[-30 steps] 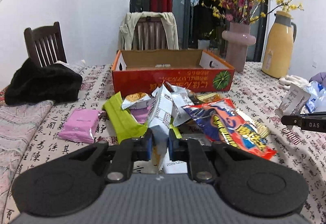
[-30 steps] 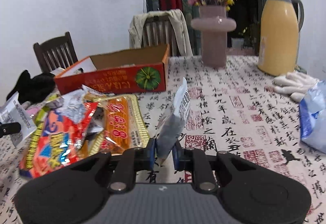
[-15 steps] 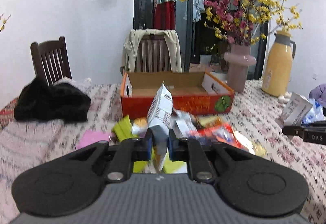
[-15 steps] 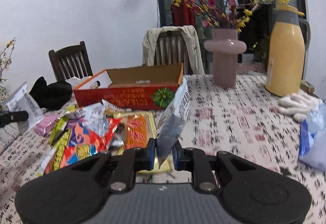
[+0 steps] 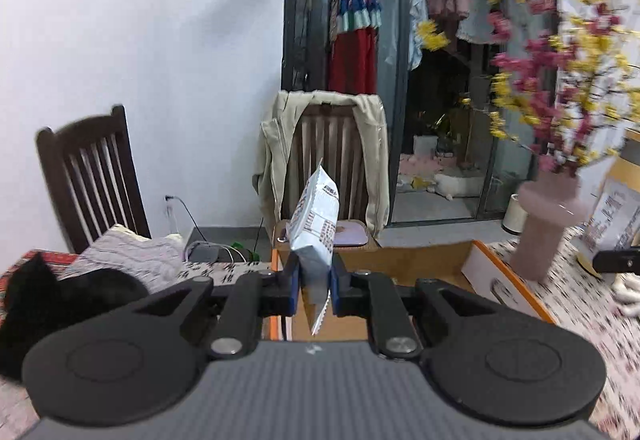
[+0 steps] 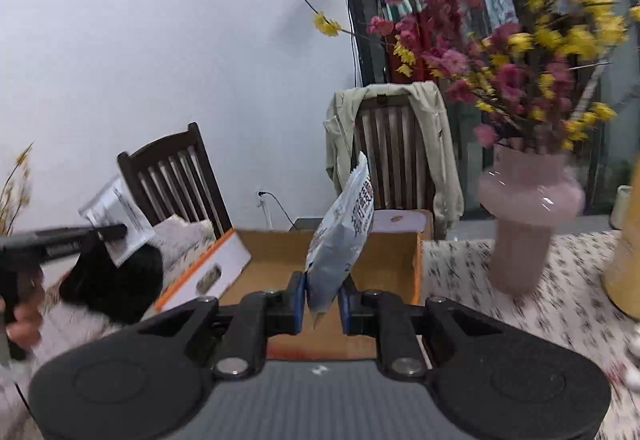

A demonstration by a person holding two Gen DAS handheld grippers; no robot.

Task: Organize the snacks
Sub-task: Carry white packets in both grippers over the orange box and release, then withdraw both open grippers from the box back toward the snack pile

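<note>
White wall and chairs sit behind the open cardboard box (image 5: 404,260). At frame centre, your left tongs (image 5: 314,286) pinch a white snack packet (image 5: 318,224), long axis upright, top tipped right. Your right tongs (image 6: 322,300) clamp a second white packet (image 6: 340,240) likewise. Swinging right risks hitting the pink vase (image 6: 528,215).

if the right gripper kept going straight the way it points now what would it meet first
Most likely the open cardboard box. The right gripper, shut on a white snack packet, aims slightly downward at the box's brown interior, with nothing between them. Depth is unclear, so it might instead pass over the far wall toward the chair with the beige jacket.
</note>
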